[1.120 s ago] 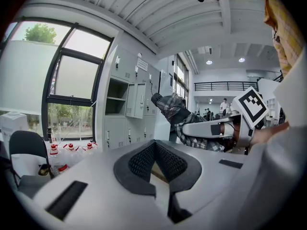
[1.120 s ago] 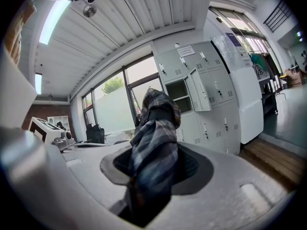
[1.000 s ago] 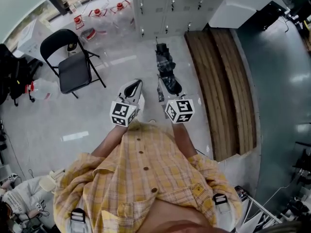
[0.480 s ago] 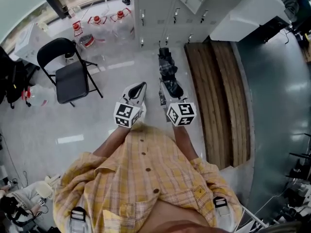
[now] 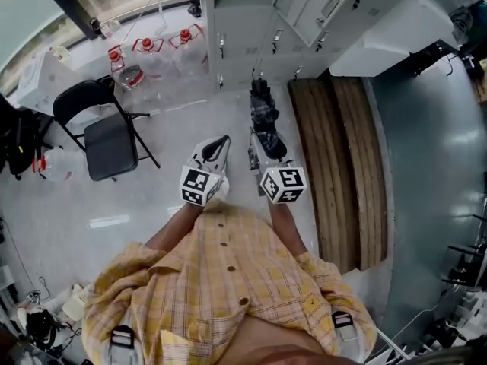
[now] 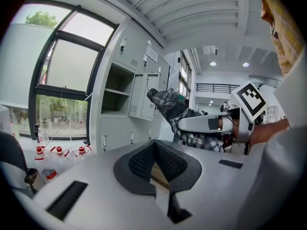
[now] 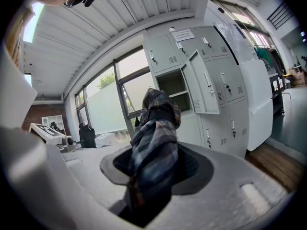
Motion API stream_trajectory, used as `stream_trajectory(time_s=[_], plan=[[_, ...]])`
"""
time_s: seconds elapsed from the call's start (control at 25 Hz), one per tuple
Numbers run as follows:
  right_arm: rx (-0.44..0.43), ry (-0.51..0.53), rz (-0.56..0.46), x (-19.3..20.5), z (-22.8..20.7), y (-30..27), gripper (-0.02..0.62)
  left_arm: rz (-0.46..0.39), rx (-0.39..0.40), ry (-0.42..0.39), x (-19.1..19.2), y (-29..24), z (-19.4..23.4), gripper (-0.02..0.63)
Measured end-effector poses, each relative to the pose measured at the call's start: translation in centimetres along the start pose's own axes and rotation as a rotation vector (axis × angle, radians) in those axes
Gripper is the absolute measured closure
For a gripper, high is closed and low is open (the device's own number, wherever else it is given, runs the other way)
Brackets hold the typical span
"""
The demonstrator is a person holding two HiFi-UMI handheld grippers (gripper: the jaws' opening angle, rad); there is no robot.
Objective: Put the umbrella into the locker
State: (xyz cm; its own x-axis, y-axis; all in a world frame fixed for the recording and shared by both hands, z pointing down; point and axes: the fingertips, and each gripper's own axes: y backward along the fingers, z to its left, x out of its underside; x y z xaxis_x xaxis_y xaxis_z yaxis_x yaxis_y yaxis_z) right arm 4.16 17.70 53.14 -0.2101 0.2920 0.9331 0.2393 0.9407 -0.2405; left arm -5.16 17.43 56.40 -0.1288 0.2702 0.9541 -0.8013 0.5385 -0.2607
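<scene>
A folded plaid umbrella [image 5: 264, 112] sticks forward from my right gripper [image 5: 257, 147], which is shut on it. In the right gripper view the umbrella [image 7: 154, 128] fills the gap between the jaws of the right gripper [image 7: 154, 163] and points at the grey lockers [image 7: 211, 75]. One compartment [image 7: 171, 87] stands open with its door [image 7: 195, 89] swung out. My left gripper [image 5: 220, 141] rides beside it on the left, its pad tips touching with nothing between them. From the left gripper [image 6: 154, 143] view I see the open compartment [image 6: 115, 87] and the umbrella [image 6: 168, 103].
A black folding chair [image 5: 106, 137] stands on the floor to the left. Water jugs with red caps [image 5: 152, 52] sit by the window. A wooden bench [image 5: 342, 150] runs along the right, under a white cabinet [image 5: 388, 21]. A black bag [image 5: 15, 139] lies far left.
Both grippers have moved forward together towards the lockers, which now look closer. The chair has slid back on the left. The grip on the umbrella is unchanged.
</scene>
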Motion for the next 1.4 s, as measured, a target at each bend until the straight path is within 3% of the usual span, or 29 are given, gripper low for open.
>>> stream_trajectory(time_s=[0.52,0.8,1.12,1.4], plan=[[0.047,0.006,-0.009,-4.7,-2.6,-9.7,0.414,-0.006,0.054,-0.011,-4.2,-7.1,8.4,0.601],[0.056,-0.001,-0.012,-7.0,-3.5,-14.5,0.414,-0.008,0.044,0.010,-6.2,-10.1,13.2,0.601],[0.066,-0.007,0.003,-7.9,-4.8,-17.2,0.414,-0.019,0.044,0.027,-7.3,-12.6,15.0,0.601],[0.023,0.014,-0.003,-9.2,-7.0,-20.5,0.414,-0.012,0.027,0.012,-7.2,-16.2,16.3,0.601]])
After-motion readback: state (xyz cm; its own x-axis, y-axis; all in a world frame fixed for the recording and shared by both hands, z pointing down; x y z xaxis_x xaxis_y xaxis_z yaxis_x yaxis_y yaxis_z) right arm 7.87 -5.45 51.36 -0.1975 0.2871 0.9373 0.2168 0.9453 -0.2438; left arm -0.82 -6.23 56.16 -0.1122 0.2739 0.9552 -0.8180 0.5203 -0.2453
